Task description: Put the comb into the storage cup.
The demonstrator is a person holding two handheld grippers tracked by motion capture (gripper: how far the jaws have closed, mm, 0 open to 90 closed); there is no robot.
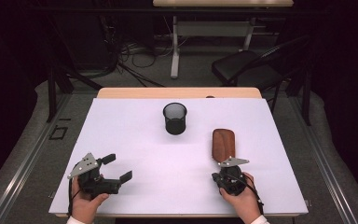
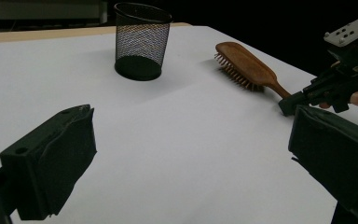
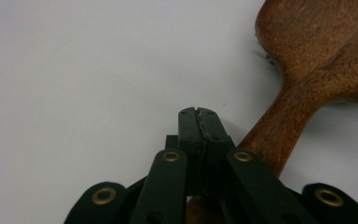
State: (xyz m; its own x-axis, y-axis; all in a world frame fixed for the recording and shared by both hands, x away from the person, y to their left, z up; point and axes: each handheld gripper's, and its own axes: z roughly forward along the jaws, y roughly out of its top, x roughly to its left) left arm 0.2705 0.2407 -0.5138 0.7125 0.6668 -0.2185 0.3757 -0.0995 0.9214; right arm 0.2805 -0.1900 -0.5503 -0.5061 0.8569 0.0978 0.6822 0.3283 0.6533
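Observation:
A wooden hairbrush (image 1: 223, 142) lies bristles down on the white table top (image 1: 135, 140), right of centre, its handle pointing toward the person. My right gripper (image 1: 225, 164) sits at that handle's end. In the right gripper view its jaws (image 3: 199, 114) are shut together with nothing between them, and the brush handle (image 3: 279, 135) runs beside and under them; whether they touch it I cannot tell. A black mesh cup (image 1: 175, 119) stands upright at the middle back. My left gripper (image 1: 117, 167) rests at the front left, open and holding nothing, aimed across the table toward the cup (image 2: 142, 42) and brush (image 2: 242, 63).
The white sheet covers a wooden table whose far edge (image 1: 177, 92) shows behind the cup. Beyond it are a dark chair (image 1: 247, 67), a desk leg and floor cables. A hand holds each gripper at the table's near edge.

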